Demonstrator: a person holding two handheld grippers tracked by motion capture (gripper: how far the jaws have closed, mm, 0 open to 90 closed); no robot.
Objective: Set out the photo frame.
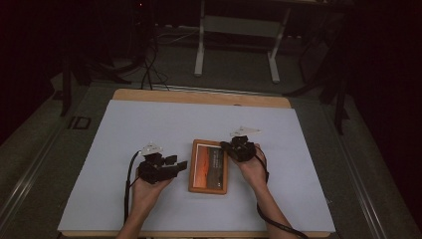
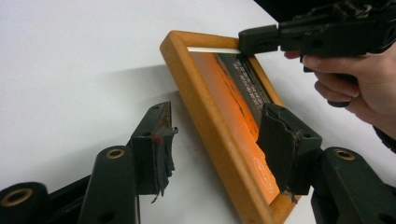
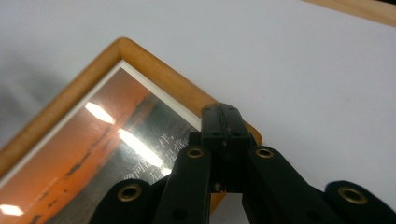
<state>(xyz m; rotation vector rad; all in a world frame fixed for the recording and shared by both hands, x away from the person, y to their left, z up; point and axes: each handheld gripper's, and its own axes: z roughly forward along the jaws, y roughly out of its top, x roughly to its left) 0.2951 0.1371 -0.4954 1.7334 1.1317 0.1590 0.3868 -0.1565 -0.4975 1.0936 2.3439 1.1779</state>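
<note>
The orange-wood framed sunset picture point(image 1: 208, 166) lies flat mid-desk point(image 1: 124, 129). The right tool point(image 3: 223, 122), pressed together, pins its corner; the left tool point(image 2: 219, 140), spread astride its edge, should close squarely.

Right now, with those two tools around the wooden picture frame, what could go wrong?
1. The right hand-held gripper is shut with its tip at the corner of the picture frame; pressing could scratch the shiny glass.
2. The left hand-held gripper stands open astride the frame's long edge; closing carelessly might tilt or slide the frame on the smooth white sheet.
</note>
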